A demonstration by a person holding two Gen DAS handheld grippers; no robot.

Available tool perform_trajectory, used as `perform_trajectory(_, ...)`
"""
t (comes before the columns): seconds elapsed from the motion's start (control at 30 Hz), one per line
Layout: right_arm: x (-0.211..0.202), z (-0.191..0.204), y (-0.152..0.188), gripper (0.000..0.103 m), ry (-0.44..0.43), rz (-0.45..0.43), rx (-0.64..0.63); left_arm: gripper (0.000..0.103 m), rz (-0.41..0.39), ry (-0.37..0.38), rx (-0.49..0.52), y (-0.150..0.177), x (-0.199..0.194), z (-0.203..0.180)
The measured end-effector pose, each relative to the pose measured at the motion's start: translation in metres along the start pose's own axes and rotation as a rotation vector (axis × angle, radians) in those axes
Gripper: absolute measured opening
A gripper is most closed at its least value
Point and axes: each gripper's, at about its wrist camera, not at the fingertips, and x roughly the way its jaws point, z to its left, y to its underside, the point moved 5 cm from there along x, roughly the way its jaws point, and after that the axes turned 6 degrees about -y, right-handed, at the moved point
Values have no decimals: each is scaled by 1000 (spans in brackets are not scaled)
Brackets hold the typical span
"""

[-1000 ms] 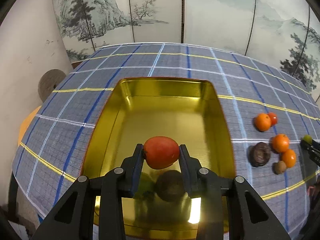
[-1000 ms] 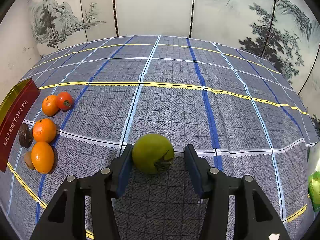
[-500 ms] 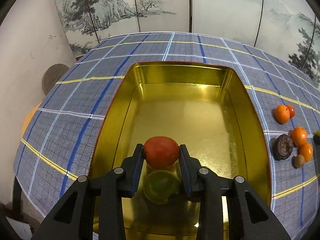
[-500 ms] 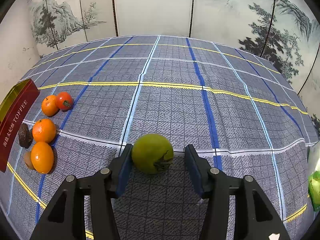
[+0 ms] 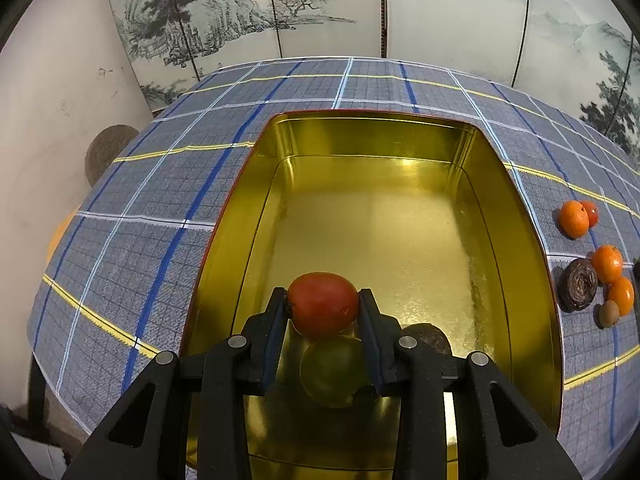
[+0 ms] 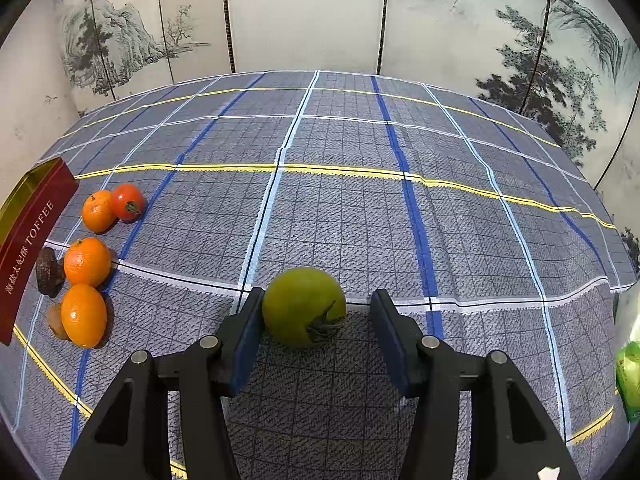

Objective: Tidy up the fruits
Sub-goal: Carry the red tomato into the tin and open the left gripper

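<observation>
My left gripper (image 5: 323, 305) is shut on a red tomato (image 5: 323, 303) and holds it over the near end of the gold tin (image 5: 520, 216). A green fruit (image 5: 334, 370) and a dark round fruit (image 5: 428, 338) lie in the tin below it. My right gripper (image 6: 316, 322) is open around a green tomato (image 6: 304, 306) that rests on the checked cloth; the left pad touches it, the right pad stands apart. Oranges (image 6: 87, 262), a small red tomato (image 6: 127, 202) and a dark fruit (image 6: 48, 272) lie beside the tin's red wall (image 6: 32, 240).
The loose fruit also shows in the left wrist view, right of the tin: oranges (image 5: 574, 218), a dark round fruit (image 5: 578, 290), a small brown fruit (image 5: 609, 314). A green packet (image 6: 630, 380) sits at the right table edge. Painted screens stand behind the table.
My left gripper has moved further over the tin with the red tomato, shifting left; the tin looms larger. The right gripper and green tomato have barely moved.
</observation>
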Motion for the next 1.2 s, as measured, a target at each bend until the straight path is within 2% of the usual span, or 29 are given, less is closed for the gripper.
perform_trajectory(0.8,0,-2,0,51,2,0,2,39,4,-8,9,-1,2,-1)
perform_trajectory(1.0,-1,-3,0,47,2,-1,-4,43,1,-22,9,0,2,1)
perform_trajectory(1.2,-2,-3,1,37,1,-3,-19,51,-4,-22,7,1,-2,3)
